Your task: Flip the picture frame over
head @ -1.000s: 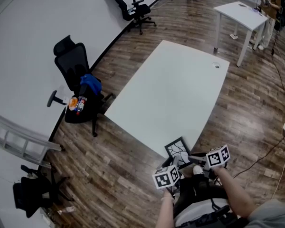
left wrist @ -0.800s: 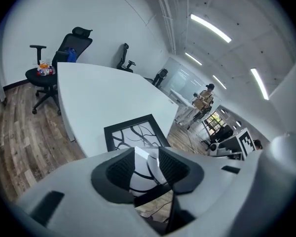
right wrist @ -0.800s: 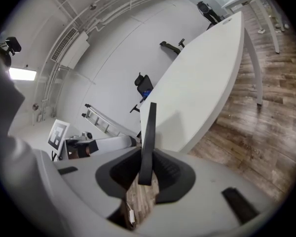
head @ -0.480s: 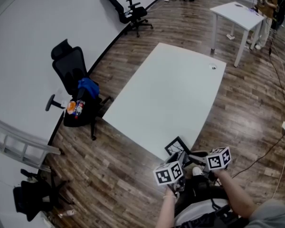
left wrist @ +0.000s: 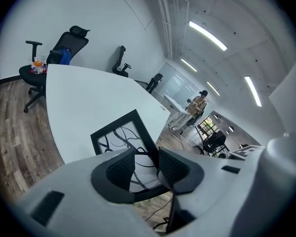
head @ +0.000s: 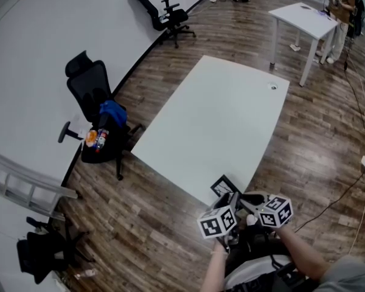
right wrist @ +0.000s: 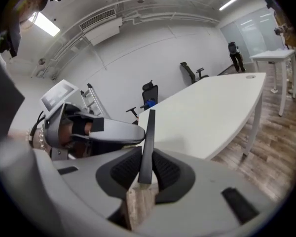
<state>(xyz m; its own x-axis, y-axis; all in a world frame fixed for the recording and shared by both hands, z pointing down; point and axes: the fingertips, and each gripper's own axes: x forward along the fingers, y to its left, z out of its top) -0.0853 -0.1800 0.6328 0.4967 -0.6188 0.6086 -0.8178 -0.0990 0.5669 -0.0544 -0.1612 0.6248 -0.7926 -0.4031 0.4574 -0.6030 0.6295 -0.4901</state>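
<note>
The picture frame (head: pixel 223 185), black-rimmed with a white print of black lines, is tilted up at the near corner of the white table (head: pixel 219 114). My right gripper (right wrist: pixel 146 157) is shut on it: its thin black edge (right wrist: pixel 148 132) stands upright between the pads, and those jaws have just been closing. The left gripper (left wrist: pixel 147 157) is open, its jaws having just been opening. The frame's face (left wrist: pixel 119 136) shows just beyond and between them, untouched by the pads. In the head view the left gripper (head: pixel 230 202) and right gripper (head: pixel 243 199) meet at the frame's near edge.
A black office chair (head: pixel 96 99) carrying blue and orange items stands left of the table, another chair (head: pixel 165 14) farther back. A second white table (head: pixel 307 16) and a person (head: pixel 345 8) are at the far right. A metal rack (head: pixel 21 184) leans at the left.
The right gripper has rolled and lifted, and its marker cube has shifted left. The frame looks more tilted up. The left gripper has risen slightly.
</note>
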